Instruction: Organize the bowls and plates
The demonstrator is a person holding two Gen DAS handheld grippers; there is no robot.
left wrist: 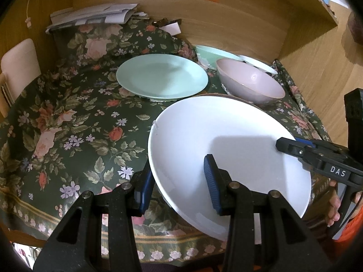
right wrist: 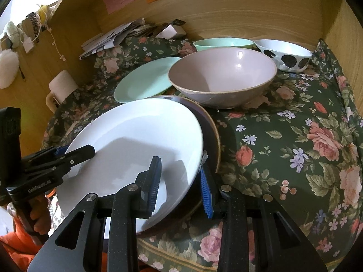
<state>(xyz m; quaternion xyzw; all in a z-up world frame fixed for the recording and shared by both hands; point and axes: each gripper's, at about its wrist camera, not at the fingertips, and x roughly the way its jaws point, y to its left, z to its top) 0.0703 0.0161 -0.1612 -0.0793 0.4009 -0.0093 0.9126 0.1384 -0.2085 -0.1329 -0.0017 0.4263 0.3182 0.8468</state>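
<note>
A white plate (left wrist: 226, 140) (right wrist: 136, 136) is held tilted over a dark brown plate (right wrist: 209, 133) near the table's front edge. My left gripper (left wrist: 179, 181) straddles the white plate's left rim, one finger above and one below. My right gripper (right wrist: 179, 181) straddles its right rim the same way; it shows in the left wrist view (left wrist: 292, 147), and the left one in the right wrist view (right wrist: 79, 153). A mint plate (left wrist: 162, 76) (right wrist: 145, 81), a pink bowl (left wrist: 249, 83) (right wrist: 222, 77), a mint bowl (right wrist: 223, 43) and a white spotted bowl (right wrist: 285, 54) lie behind.
The table has a dark floral cloth (left wrist: 68, 124) and sits in a wooden alcove (left wrist: 226, 22). Papers (left wrist: 90, 15) and a small box (right wrist: 170, 31) lie at the back. A chair back (left wrist: 18, 68) stands at the left.
</note>
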